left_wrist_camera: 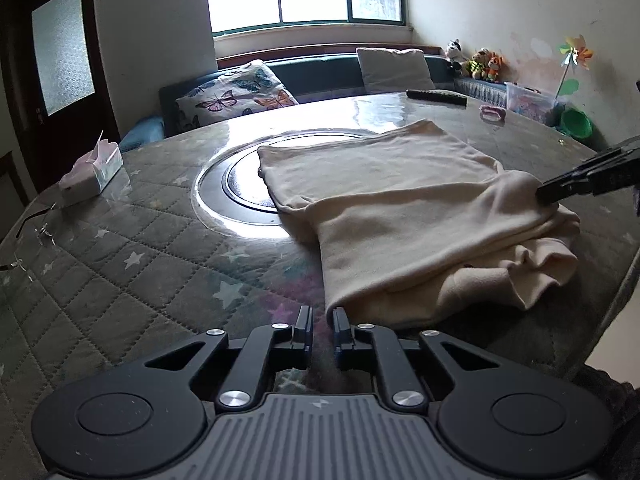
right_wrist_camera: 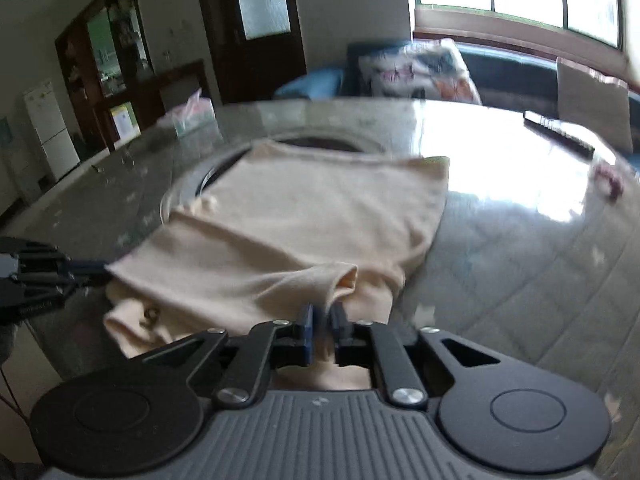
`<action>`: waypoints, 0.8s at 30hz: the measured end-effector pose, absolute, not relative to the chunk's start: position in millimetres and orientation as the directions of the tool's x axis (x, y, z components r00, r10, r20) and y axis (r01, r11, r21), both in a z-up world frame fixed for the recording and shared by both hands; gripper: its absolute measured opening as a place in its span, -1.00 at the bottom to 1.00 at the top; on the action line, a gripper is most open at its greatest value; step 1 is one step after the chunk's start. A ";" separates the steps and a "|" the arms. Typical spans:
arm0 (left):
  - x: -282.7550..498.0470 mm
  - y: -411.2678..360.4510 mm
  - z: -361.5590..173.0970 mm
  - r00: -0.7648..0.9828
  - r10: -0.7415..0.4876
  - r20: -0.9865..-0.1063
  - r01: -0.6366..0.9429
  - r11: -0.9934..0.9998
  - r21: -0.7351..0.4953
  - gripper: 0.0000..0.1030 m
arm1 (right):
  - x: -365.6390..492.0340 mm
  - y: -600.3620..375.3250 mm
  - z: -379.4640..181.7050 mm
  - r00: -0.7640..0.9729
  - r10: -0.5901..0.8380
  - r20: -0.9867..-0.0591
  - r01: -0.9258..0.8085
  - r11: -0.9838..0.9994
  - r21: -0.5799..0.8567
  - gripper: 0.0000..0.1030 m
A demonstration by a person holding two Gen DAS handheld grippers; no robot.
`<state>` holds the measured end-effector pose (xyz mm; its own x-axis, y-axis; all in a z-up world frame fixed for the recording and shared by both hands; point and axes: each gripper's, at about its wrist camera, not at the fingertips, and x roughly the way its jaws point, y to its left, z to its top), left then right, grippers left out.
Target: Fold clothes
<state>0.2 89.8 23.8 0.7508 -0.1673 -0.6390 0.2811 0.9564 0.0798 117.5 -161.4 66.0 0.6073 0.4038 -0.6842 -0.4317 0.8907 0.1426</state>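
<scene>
A cream garment (left_wrist_camera: 400,208) lies partly folded on the round quilted table (left_wrist_camera: 120,264); it also shows in the right wrist view (right_wrist_camera: 304,216). My left gripper (left_wrist_camera: 322,322) sits at the garment's near left corner, its jaws narrowly apart with nothing visibly between them. It shows from the side in the right wrist view (right_wrist_camera: 96,272), its tips at the garment's edge. My right gripper (right_wrist_camera: 323,316) is shut on a raised fold of the garment. In the left wrist view it (left_wrist_camera: 548,194) pinches the cloth at the right.
A tissue box (left_wrist_camera: 90,174) and glasses (left_wrist_camera: 36,224) lie at the table's left. A remote (left_wrist_camera: 436,98) and a pink object (left_wrist_camera: 493,113) lie at the far side. A dark round inset (left_wrist_camera: 244,184) marks the table's centre. Sofa cushions (left_wrist_camera: 236,96) are behind.
</scene>
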 end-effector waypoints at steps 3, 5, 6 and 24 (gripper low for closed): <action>-3.6 96.2 30.7 0.748 -0.167 -0.643 0.288 0.954 0.087 -0.73 | 114.3 -167.8 70.6 0.610 0.423 -0.670 -0.432 0.886 0.166 -0.73; -4.8 101.8 36.7 0.750 -0.164 -0.640 0.284 0.955 0.088 -0.72 | 113.4 -174.3 77.0 0.622 0.434 -0.652 -0.426 0.886 0.184 -0.57; -4.7 104.7 40.5 0.753 -0.162 -0.637 0.279 0.956 0.087 -0.71 | 115.1 -178.8 79.9 0.630 0.441 -0.639 -0.417 0.886 0.201 -0.54; 67.5 51.1 46.6 0.754 -0.294 -0.587 0.385 0.922 0.033 -0.71 | 142.6 -170.6 63.6 0.685 0.402 -0.608 -0.344 0.914 0.216 -0.95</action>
<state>67.5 51.1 46.6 0.7541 -0.2942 -0.5872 0.3853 0.9222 0.0328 142.6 -170.6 63.6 0.6850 0.4017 -0.6077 -0.3443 0.9137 0.2158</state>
